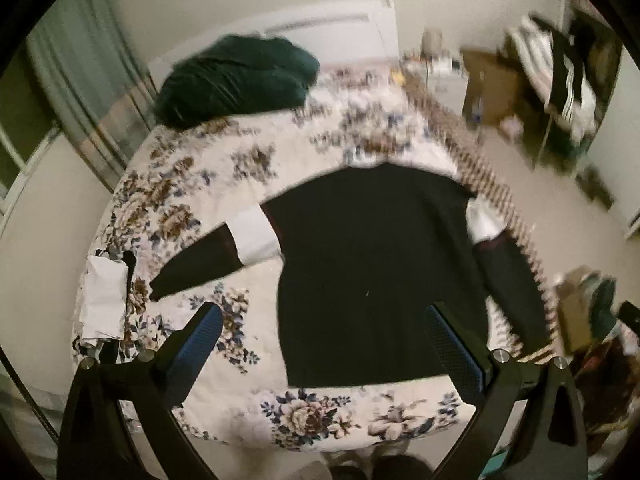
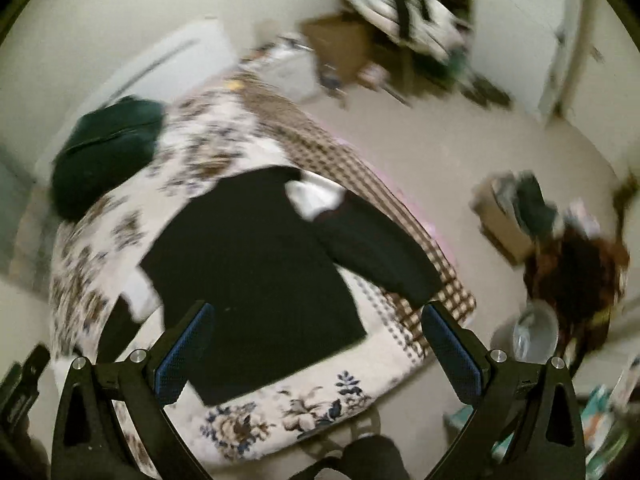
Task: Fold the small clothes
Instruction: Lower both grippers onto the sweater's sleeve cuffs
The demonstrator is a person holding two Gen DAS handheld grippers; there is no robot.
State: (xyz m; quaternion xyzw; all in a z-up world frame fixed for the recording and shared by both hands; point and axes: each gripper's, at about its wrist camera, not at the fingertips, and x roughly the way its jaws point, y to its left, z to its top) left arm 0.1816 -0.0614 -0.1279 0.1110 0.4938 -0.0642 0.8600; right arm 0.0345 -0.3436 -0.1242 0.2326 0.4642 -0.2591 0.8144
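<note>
Left tongs [image 1: 322,344] and right tongs [image 2: 320,344]: both spread wide, empty, held above the bed's [image 1: 192,168] near edge. Black top [image 1: 372,272] lies flat on the floral cover, hem toward the near edge, 2 sleeves out sideways; the right sleeve [image 2: 376,248] drapes over the bed's right edge. Dark pillow [image 1: 236,80] at the far-left corner.

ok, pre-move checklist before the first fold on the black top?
1. Black top spread flat on floral bedspread: ok.
2. Both sleeves out to the sides: ok.
3. Left gripper open, empty: ok.
4. Right gripper open, empty: ok.
5. Right sleeve fully on bed: not ok, reaches the edge.
6. Fabric wrinkle-free: cannot tell, blurred.
</note>
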